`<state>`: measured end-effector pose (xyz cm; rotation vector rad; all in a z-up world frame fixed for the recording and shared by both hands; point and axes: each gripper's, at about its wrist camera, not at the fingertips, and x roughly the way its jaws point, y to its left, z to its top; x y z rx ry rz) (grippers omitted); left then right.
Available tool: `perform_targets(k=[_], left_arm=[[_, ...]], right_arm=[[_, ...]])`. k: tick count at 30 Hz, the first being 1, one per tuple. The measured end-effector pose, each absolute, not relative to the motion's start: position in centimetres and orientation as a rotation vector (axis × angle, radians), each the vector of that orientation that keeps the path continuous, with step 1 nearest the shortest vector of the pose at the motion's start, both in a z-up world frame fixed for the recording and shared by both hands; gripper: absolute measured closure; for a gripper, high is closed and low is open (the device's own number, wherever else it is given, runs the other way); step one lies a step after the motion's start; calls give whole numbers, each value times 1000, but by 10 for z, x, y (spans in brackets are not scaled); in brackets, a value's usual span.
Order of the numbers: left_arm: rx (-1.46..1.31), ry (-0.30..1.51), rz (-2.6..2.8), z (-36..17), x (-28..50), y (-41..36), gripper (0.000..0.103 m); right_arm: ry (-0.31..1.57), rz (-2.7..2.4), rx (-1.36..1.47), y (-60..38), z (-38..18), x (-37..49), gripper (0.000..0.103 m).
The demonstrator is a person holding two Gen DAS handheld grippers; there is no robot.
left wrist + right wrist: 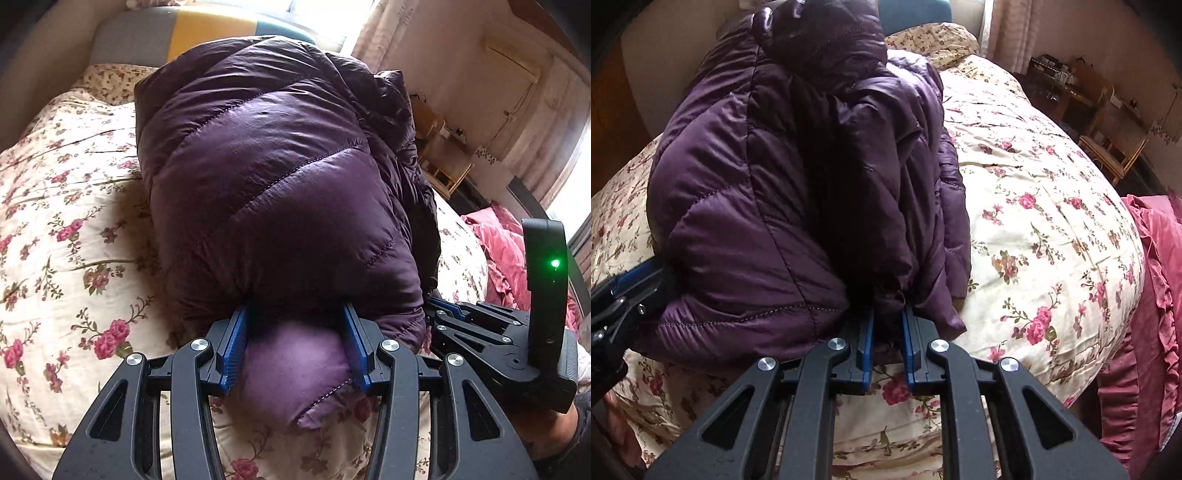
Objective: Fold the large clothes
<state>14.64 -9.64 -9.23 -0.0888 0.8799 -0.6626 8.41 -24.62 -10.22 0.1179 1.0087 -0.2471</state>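
Observation:
A puffy dark purple quilted jacket (266, 166) lies bunched lengthwise on the bed. My left gripper (295, 310) is shut on a thick fold of its near end, and padding bulges between the blue pads (232, 350). In the right wrist view the same jacket (757, 184) shows its folded layers. There my right gripper (888, 314) is pinched nearly closed on a thin dark edge at the near right corner. The right gripper's body (480, 332) sits just right of the left one. The left gripper (624, 291) shows at the jacket's left edge.
A cream floral quilt (1034, 206) covers the bed under the jacket. Red ruffled bedding (1145, 295) hangs off the right side. A wooden chair (1115, 140) and cluttered furniture stand by the far wall. A grey and yellow cushion (192, 33) is at the head.

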Motion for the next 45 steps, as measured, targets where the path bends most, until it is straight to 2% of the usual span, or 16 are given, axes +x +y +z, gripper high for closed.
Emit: perform_targets(k=[5, 7, 10, 24, 34, 45], left_arm=[[-109, 879, -658, -89, 144, -89, 56], [-117, 877, -656, -87, 142, -87, 56], [-119, 870, -654, -85, 141, -85, 56], [-173, 841, -636, -69, 135, -67, 56], [-268, 812, -558, -58, 138, -30, 56], [-257, 840, -479, -62, 166, -27, 56]], right_arm=[[964, -278, 65, -236, -81, 84, 75], [936, -290, 55, -235, -69, 83, 64], [904, -294, 45, -231, -55, 83, 60], [821, -290, 25, -204, -16, 82, 58], [793, -307, 8, -196, -7, 90, 60], [776, -332, -20, -192, -3, 111, 60]])
